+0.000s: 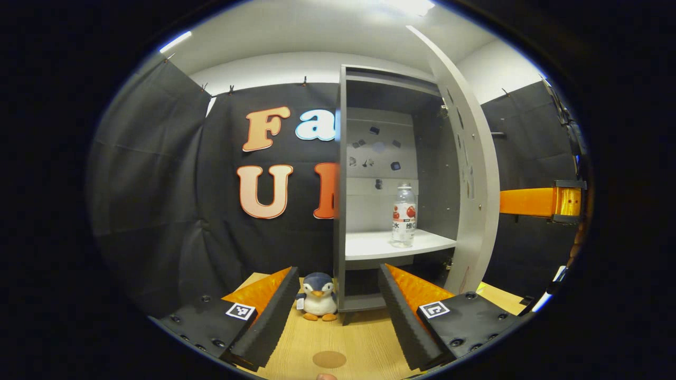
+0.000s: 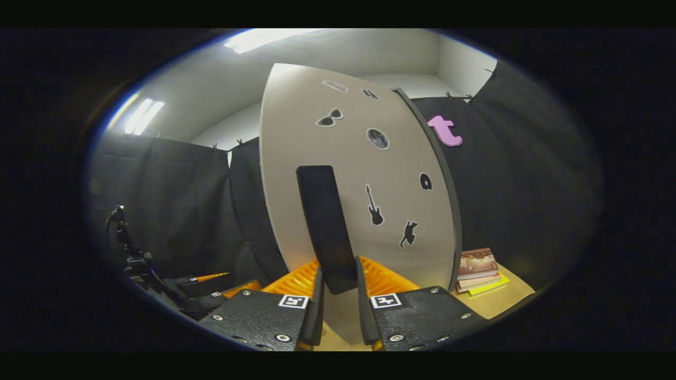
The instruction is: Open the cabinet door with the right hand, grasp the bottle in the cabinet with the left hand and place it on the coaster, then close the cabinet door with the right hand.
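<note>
Nearby, penguin toy (image 1: pixel 318 302) below cabinet (image 1: pixel 341 211), books (image 2: pixel 478 269) beside door (image 2: pixel 359 174).

Both tongs look alike. The left tongs (image 1: pixel 334 311) have black textured housings studded with round screws, each bearing a small square black-and-white marker, and ribbed orange panels behind foam-edged fingers (image 1: pixel 272 311). The right tongs (image 2: pixel 338 311) show the same black housings, silver-headed screws, square markers and ribbed orange panels.

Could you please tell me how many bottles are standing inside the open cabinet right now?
1. The bottle stands upright on the white shelf, toward its right side. The compartment below the shelf is dark, so anything there may be hidden.
</note>
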Motion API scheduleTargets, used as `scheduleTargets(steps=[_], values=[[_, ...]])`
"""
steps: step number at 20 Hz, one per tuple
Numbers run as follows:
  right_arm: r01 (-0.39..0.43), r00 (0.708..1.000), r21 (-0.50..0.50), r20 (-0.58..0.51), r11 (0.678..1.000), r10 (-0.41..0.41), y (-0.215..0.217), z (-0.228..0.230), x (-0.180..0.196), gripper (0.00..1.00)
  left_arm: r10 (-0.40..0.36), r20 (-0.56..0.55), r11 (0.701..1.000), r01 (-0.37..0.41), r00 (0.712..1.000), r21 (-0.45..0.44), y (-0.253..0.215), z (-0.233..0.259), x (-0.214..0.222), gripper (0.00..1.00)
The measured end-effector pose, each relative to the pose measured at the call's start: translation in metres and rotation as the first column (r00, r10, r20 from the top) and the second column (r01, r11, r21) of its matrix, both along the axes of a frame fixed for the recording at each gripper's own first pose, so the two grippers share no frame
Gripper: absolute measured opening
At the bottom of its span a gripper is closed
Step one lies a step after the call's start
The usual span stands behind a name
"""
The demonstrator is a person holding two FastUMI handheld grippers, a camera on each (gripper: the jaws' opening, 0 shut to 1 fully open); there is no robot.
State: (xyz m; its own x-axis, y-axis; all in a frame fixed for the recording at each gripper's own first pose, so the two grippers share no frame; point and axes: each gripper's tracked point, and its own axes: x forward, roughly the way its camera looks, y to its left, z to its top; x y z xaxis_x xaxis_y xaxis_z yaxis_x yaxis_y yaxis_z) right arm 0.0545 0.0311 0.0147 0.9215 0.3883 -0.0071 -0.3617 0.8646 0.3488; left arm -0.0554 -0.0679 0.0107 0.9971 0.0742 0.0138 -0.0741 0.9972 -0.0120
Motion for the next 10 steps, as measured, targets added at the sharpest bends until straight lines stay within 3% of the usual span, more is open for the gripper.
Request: scheduleTargets(steps=[10], values=[[0.127,0.992,-0.025,-0.020,0.992,-0.128,-0.037,-0.004,-0.017,0.40,-0.085,0.002,0.996,0.085,0.996,-0.005,-0.038,0.001,-0.005,0.98]])
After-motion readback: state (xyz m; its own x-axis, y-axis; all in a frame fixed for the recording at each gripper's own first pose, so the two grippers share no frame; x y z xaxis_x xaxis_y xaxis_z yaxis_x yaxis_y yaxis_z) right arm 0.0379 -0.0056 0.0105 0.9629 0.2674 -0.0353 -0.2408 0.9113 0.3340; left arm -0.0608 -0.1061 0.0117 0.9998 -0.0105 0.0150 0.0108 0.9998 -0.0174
